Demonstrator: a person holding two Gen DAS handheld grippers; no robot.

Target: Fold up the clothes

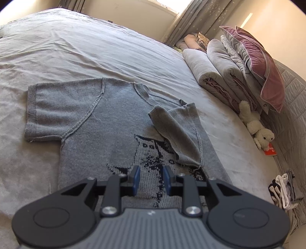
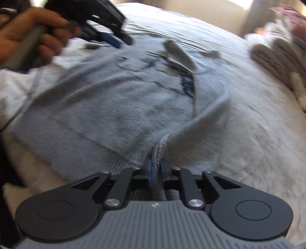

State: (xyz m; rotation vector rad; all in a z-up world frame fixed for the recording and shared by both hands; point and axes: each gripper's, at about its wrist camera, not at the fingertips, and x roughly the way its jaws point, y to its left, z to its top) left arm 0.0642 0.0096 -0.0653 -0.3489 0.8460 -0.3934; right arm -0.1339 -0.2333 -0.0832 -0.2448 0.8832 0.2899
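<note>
Bed [image 1: 86, 47]: grey sweater [image 1: 95, 124], sleeve half-folded. Your right tongs [image 2: 155, 171] clamp its hem; left tongs [image 1: 151, 180] apart, empty. Risk: one-sided pull skews the sweater.

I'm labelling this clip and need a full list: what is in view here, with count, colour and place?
sweater: one, grey with a dark knitted picture, flat on the bed, one sleeve folded onto its front
bed: one, pale grey sheet, under everything
quilts: a stack of rolled ones, grey, far right on the bed
pillow: one, mauve, on the quilts
plush toy: one, cream, beside the quilts
small clothes: a pile, black, white and grey, right edge of the bed
curtain: grey, behind the bed
left gripper: black with blue pads, open above the sweater
right gripper: same colours, clamped on the sweater's hem
hand: one, holding the left gripper
</note>
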